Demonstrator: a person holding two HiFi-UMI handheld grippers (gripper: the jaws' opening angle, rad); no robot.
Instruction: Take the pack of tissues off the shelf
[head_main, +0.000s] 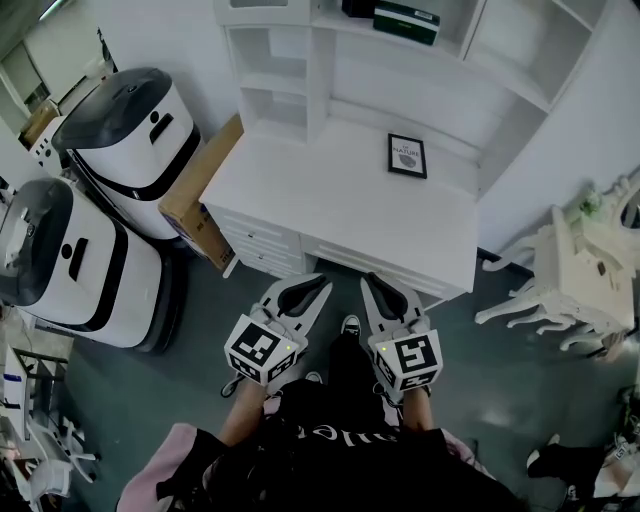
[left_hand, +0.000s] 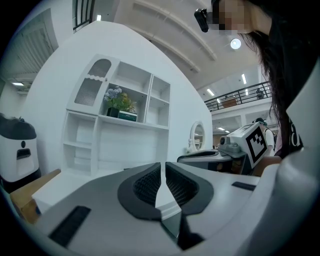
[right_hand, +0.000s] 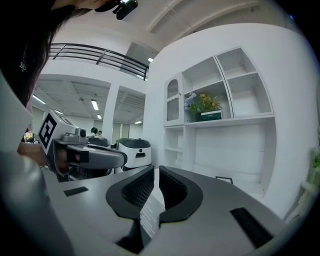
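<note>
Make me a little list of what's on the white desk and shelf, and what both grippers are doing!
Tissue pack: green, on the upper shelf beside the flowers
Picture frame: on the white desk
Left gripper: shut, empty, in front of the desk
Right gripper: shut, empty, in front of the desk

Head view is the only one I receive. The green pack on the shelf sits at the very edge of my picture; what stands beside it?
Observer: A pot of flowers, close on the left of the pack of tissues.
Operator: Are the jaws holding something?
Observer: Left gripper: jaws closed, nothing between them.
Operator: The right one?
Observer: Right gripper the same, closed and empty.
</note>
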